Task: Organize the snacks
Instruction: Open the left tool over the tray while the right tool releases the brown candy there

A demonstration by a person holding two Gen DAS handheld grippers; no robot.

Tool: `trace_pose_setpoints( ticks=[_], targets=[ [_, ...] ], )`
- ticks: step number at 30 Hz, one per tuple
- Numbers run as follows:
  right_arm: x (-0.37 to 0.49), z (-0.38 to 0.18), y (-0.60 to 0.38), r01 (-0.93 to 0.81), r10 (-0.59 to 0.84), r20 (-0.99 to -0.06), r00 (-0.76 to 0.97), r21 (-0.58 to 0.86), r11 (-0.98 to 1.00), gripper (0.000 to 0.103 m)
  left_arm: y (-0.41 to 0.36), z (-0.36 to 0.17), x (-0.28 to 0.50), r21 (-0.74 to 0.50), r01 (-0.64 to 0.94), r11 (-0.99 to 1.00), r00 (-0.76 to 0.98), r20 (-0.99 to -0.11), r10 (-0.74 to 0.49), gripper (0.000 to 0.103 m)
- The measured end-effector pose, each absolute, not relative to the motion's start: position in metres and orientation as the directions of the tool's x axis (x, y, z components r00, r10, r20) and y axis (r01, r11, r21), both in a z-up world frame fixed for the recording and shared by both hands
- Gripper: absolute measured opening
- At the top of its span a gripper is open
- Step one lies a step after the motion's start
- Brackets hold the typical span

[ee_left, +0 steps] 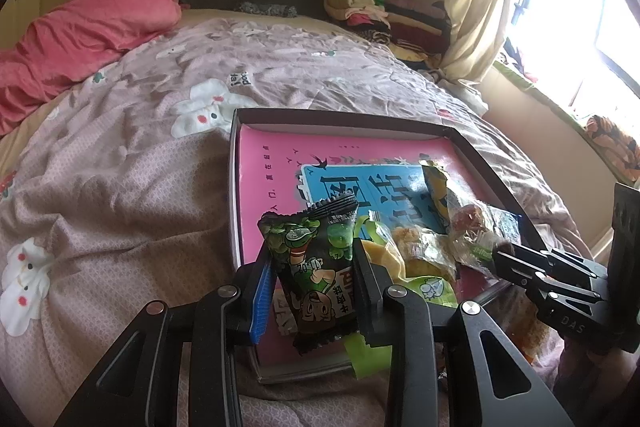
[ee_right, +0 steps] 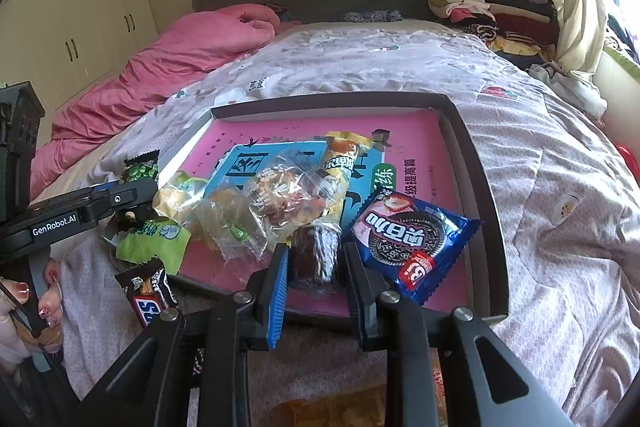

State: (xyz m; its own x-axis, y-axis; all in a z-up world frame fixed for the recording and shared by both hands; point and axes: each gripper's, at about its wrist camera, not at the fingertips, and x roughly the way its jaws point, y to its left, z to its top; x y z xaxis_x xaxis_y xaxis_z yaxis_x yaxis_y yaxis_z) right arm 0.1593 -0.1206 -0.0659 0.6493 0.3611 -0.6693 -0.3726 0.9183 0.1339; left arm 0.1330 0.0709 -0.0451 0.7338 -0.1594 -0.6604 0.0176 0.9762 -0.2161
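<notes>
My left claw (ee_left: 314,287) grips a green pea snack packet (ee_left: 316,267) upright between its fingers at the lower centre of its view, just over the near left edge of the pink-lined box (ee_right: 486,223) on the bed (ee_right: 560,187). My right claw (ee_right: 314,267) is clamped on a dark brown wrapped snack (ee_right: 316,255) at the box's near edge, low in the frame. A blue Oreo packet (ee_right: 412,243) lies just right of it inside the box, clear-wrapped pastries (ee_right: 276,203) lie above it, and a Snickers bar (ee_right: 150,291) sits on the bedding at lower left.
</notes>
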Motion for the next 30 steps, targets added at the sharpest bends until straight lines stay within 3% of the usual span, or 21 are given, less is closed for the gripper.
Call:
trace_pose_setpoints(
  ticks=[8,19,30],
  targets=[
    [0.157,-0.062,-0.125,-0.367,0.366,-0.662,0.654,0.146,0.919,0.027,0.071,-0.045,0.132,-0.237,0.026,0.971,0.729,-0.66,-0.18,0.036],
    [0.154,-0.057,-0.131,-0.36,0.372,-0.65,0.663,0.159,0.919,0.027,0.073,-0.042,0.132,-0.251,0.022,0.968,0.725,-0.662,-0.188,0.057],
    [0.152,-0.053,-0.134,-0.357,0.378,-0.636,0.672,0.169,0.919,0.027,0.083,-0.035,0.127,-0.264,-0.003,0.965,0.743,-0.646,-0.174,0.062]
  ],
)
